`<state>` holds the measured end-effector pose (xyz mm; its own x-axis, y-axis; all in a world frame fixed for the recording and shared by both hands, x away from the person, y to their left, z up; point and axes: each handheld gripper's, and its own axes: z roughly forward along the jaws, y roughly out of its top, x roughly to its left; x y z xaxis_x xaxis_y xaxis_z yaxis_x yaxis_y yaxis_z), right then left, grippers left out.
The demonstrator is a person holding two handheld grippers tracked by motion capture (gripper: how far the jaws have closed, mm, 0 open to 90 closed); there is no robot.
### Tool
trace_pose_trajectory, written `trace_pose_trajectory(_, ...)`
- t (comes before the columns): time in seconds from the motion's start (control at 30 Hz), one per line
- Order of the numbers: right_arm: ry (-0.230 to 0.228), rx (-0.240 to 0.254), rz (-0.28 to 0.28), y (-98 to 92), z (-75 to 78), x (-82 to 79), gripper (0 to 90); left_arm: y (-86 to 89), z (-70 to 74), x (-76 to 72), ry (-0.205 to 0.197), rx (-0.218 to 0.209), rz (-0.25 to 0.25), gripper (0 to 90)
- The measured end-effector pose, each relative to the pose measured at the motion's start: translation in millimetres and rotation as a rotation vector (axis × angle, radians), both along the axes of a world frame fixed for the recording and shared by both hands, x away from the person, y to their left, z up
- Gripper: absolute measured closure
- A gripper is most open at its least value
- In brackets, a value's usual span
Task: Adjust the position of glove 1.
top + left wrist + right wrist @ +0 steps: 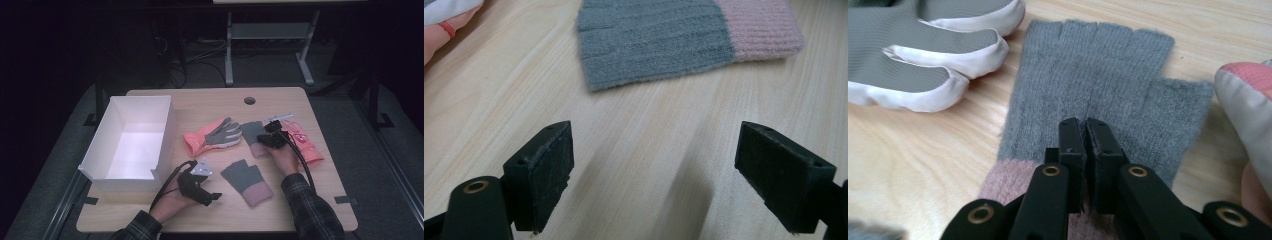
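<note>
Two grey fingerless gloves with pink cuffs lie on the wooden table [300, 200]. The farther one [251, 134] [1108, 70] lies flat under my right gripper [264, 138] [1083, 125], whose jaws are pressed together on a small fold of its grey knit just above the cuff. The nearer glove [247, 182] [664, 40] lies in front of my left gripper [212, 196] [654, 150], which hovers low over bare wood with its jaws wide open and nothing between them.
A white open box [127, 142] stands at the table's left. A pink glove with a grey palm [212, 136] [913, 60] lies mid-table, and another pink glove [306, 145] [1248, 100] lies beside the right hand. A cable hole [249, 100] sits near the far edge.
</note>
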<state>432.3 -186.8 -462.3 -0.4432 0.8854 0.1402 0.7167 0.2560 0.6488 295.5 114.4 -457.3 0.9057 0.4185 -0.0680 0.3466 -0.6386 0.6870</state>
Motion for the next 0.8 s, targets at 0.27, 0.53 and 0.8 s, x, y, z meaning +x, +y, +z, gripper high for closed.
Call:
trace_pose_trajectory(0.27,0.006,0.045,0.023,-7.5,12.3,-6.4,86.9,-0.4,-0.5,0.0,0.011,-0.004,-0.004,15.4)
trace_pose_trajectory(0.53,-0.015,0.063,0.055,-14.7,32.9,-24.8,86.9,5.1,0.3,2.6,0.012,-0.009,0.021,15.4)
trace_pose_trajectory(0.8,-0.032,0.098,0.090,-24.6,46.9,-46.9,86.8,8.1,0.6,3.3,0.012,-0.010,0.038,15.4)
